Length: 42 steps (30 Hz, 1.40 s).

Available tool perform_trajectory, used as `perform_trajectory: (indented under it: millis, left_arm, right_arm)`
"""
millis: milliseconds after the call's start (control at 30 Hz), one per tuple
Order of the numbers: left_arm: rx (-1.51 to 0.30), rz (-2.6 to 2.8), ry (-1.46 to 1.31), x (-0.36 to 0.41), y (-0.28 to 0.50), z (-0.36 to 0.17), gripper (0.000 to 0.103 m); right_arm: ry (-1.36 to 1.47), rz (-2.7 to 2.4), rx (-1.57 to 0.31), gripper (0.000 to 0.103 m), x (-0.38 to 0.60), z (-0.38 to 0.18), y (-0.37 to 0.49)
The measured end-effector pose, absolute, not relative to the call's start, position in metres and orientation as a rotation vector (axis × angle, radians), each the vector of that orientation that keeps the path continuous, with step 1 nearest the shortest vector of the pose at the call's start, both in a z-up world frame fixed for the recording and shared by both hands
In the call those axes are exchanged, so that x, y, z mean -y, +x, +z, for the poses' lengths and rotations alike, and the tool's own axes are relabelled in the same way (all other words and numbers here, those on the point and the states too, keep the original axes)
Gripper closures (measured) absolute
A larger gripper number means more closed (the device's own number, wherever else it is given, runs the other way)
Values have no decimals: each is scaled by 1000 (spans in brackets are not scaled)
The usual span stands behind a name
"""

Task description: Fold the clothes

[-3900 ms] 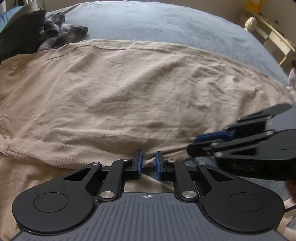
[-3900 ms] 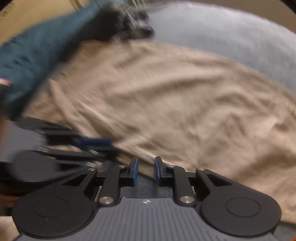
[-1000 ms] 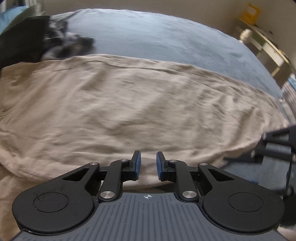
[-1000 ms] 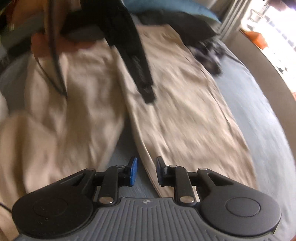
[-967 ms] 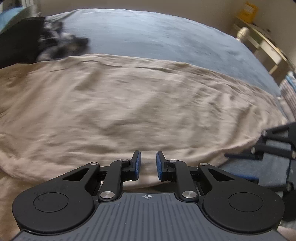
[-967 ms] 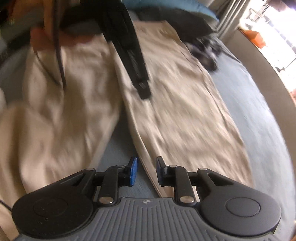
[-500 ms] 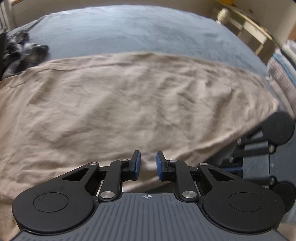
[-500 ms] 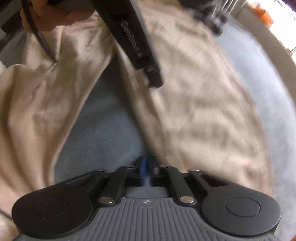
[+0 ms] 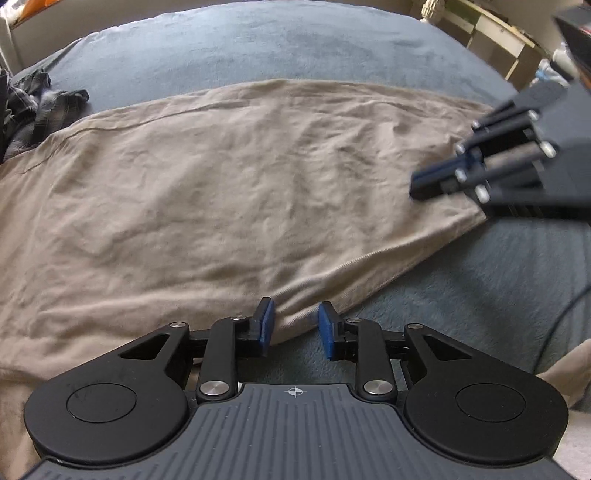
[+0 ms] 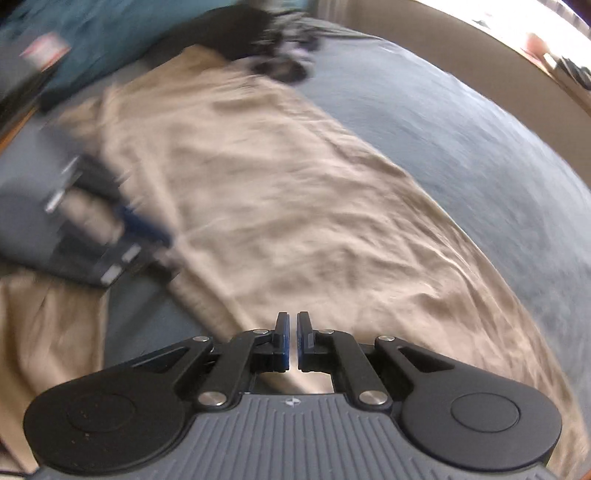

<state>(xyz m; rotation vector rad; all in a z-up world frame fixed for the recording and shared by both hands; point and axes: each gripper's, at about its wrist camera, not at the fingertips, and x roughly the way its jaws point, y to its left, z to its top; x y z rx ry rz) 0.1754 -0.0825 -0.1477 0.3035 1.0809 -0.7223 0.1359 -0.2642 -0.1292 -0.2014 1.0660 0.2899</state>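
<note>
Beige trousers lie spread flat on a grey-blue bed. My left gripper sits low at the near edge of one leg. Its jaws are opening, and the folded edge of the cloth lies between the blue pads without being pinched. My right gripper hovers over the same leg near its hem end, at the right of the left wrist view. In its own view the right gripper is shut above the leg, and I see no cloth between its pads. The left gripper shows there as a blur at the left.
A dark plaid garment lies crumpled at the far left of the bed, beside a teal pillow. The trousers' other leg lies at the near left. Pale furniture stands beyond the bed's far right corner.
My left gripper slid along the leg's near edge toward the hem and its jaws widened. My right gripper shut, rolled and swung from between the legs to over the leg.
</note>
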Motion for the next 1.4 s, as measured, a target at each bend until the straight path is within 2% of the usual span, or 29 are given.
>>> perform_trajectory:
  millis: [100, 300, 400, 567, 667, 933, 967, 1167, 1300, 1400]
  left_arm:
    - [-1074, -718, 311, 83, 175, -148, 77]
    - [-1057, -727, 347, 84, 171, -147, 76]
    - [-1052, -730, 358, 84, 170, -147, 75]
    - [-1065, -720, 352, 85, 171, -147, 74]
    - [-1077, -716, 357, 86, 172, -146, 74]
    - [-1089, -711, 364, 88, 173, -145, 74]
    - [-1090, -709, 365, 88, 173, -145, 74]
    - [-1104, -691, 368, 90, 174, -146, 74]
    - [-1116, -676, 370, 92, 175, -146, 73]
    - [-1120, -669, 365, 91, 176, -145, 73]
  right_arm:
    - [-231, 190, -1083, 99, 296, -145, 147]
    - [-152, -242, -1091, 99, 420, -164, 166]
    - [25, -402, -1089, 98, 466, -155, 159]
    - [42, -147, -1061, 97, 426, -137, 134]
    - [29, -97, -1100, 96, 418, -148, 111]
    - [184, -621, -1111, 94, 549, -149, 19]
    - [182, -648, -1112, 90, 554, -146, 17]
    - [214, -543, -1012, 90, 542, -122, 41]
    - [217, -397, -1017, 90, 527, -140, 82]
    - [173, -497, -1025, 90, 542, -150, 90]
